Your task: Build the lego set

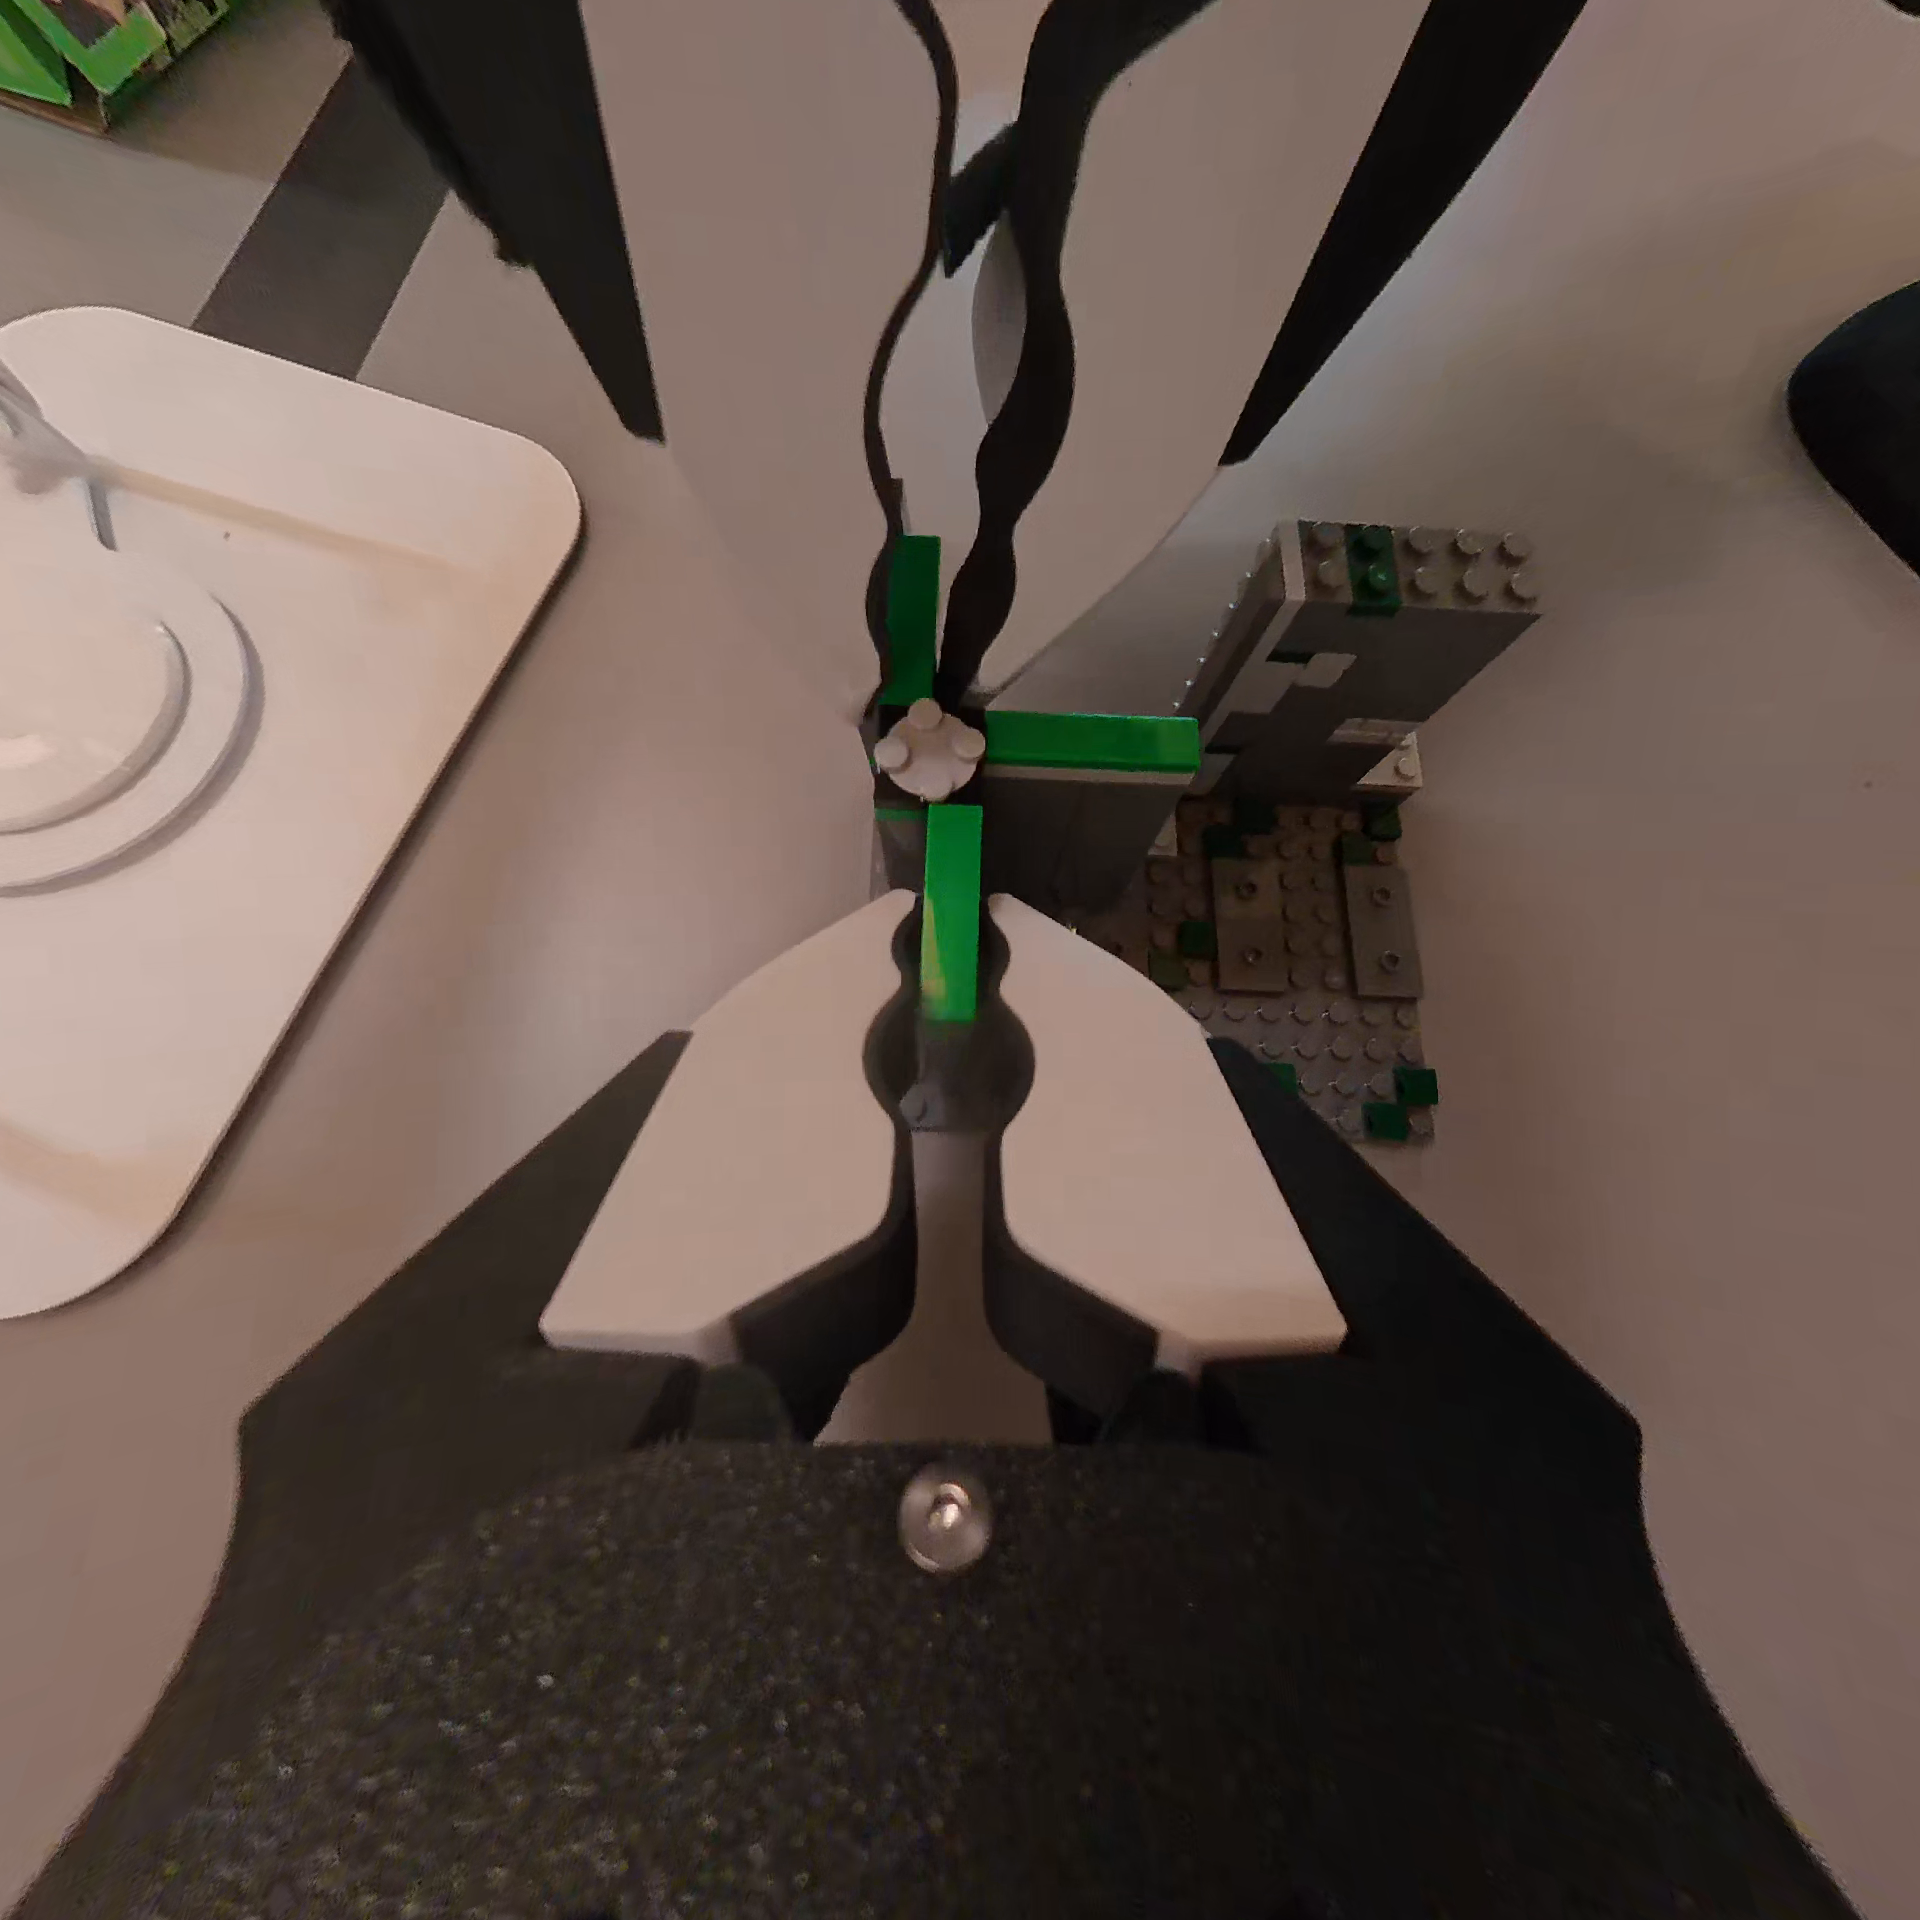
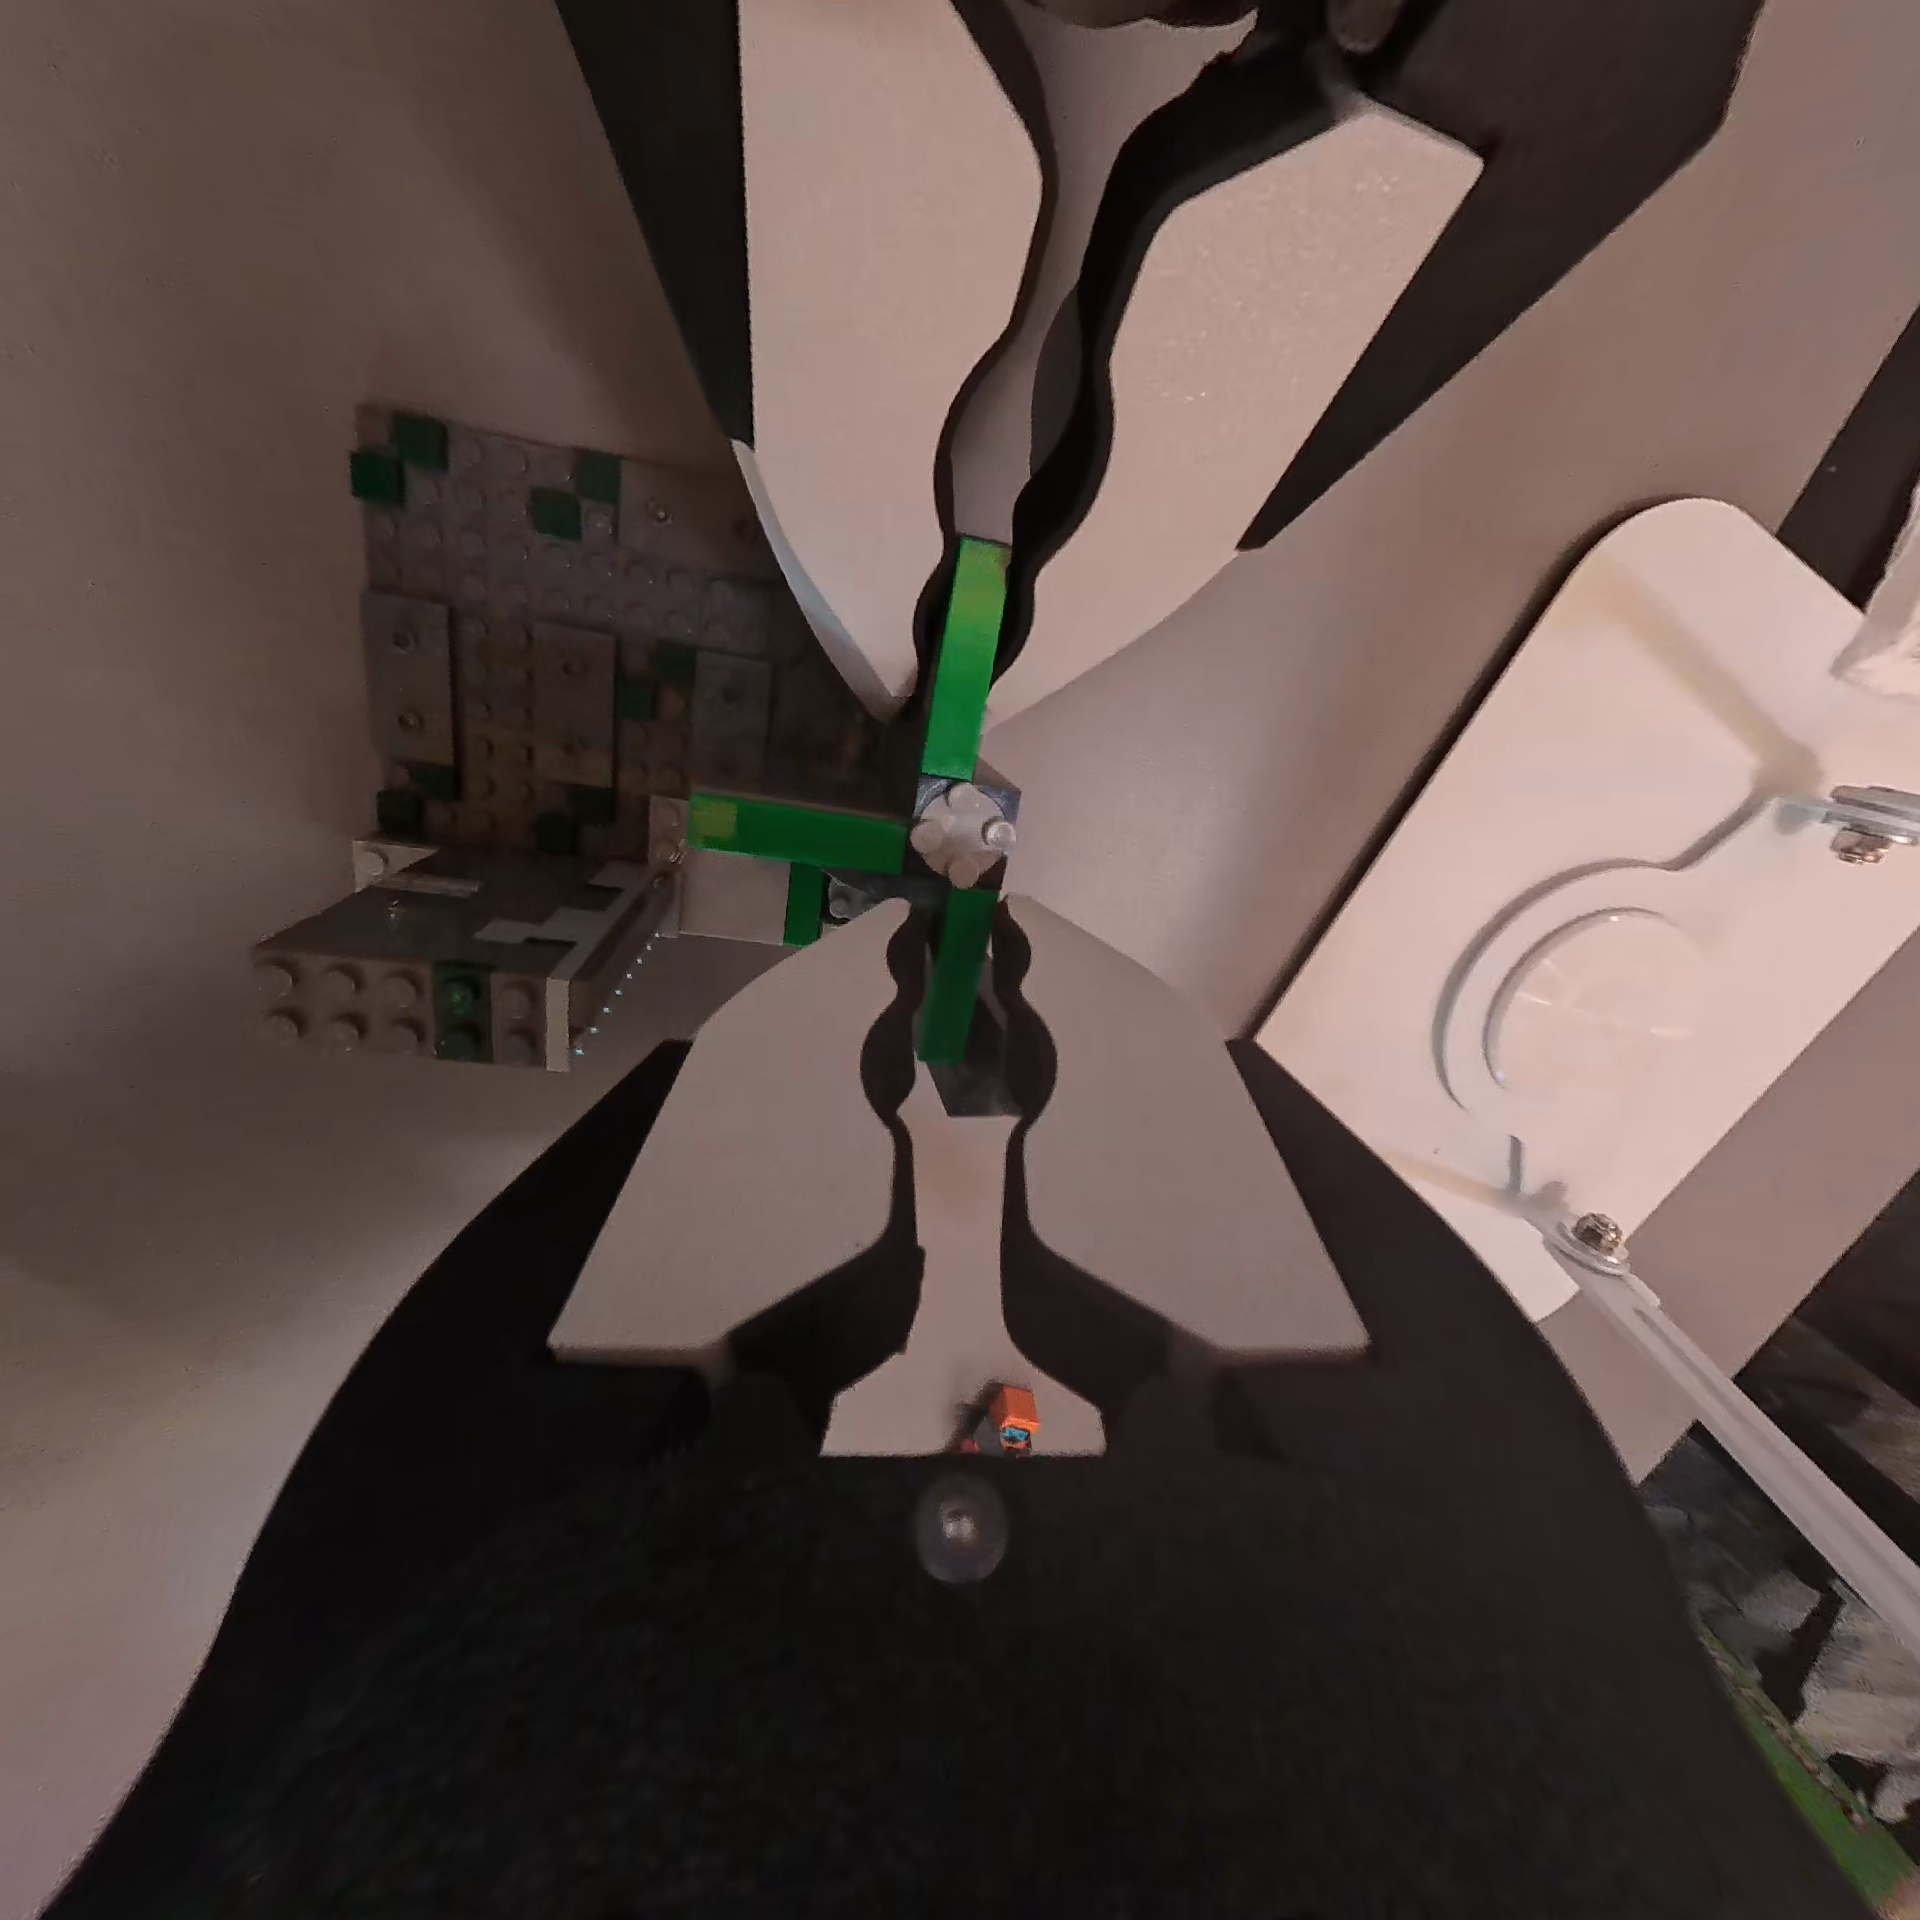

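The two white-fingered grippers, left and right, meet nose to nose on the green-bladed cross-shaped lego piece, closing off the space above it. The grey lego tower on its studded grey baseplate blocks one side, touching one blade. The white rounded tray lies near the other side; a strip of bare beige table between stays passable.
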{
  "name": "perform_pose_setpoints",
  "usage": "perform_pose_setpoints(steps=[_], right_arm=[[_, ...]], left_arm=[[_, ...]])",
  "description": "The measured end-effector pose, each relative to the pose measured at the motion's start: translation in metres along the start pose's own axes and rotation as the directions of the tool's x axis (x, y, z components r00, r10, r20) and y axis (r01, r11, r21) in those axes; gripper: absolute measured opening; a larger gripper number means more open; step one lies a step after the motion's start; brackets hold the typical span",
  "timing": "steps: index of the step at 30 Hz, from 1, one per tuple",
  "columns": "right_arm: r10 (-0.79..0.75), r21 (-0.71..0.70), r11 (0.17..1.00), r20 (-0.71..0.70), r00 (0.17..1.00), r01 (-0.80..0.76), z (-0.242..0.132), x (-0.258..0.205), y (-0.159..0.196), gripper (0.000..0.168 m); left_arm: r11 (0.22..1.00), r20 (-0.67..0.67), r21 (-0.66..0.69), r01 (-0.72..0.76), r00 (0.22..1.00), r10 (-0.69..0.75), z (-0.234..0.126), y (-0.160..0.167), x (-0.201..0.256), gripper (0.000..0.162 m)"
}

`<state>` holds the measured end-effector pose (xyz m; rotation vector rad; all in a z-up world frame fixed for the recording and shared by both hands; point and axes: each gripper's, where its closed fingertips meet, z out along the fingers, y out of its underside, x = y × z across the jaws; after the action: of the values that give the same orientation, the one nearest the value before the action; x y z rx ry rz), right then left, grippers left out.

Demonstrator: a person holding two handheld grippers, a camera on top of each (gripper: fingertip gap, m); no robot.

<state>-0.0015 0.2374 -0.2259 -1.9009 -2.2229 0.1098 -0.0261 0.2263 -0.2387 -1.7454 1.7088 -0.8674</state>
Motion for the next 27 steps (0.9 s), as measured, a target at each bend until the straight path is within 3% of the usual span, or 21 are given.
perform_pose_setpoints(steps=[27], right_arm=[[0.099, 0.035, 0.994, 0.044, 0.994, -0.100, 0.0027, -0.0025, 0.0000, 0.008]], left_arm=[[0.998, -0.066, 0.050, 0.022, 0.998, -0.019, 0.0020, 0.0001, 0.0050, 0.006]])
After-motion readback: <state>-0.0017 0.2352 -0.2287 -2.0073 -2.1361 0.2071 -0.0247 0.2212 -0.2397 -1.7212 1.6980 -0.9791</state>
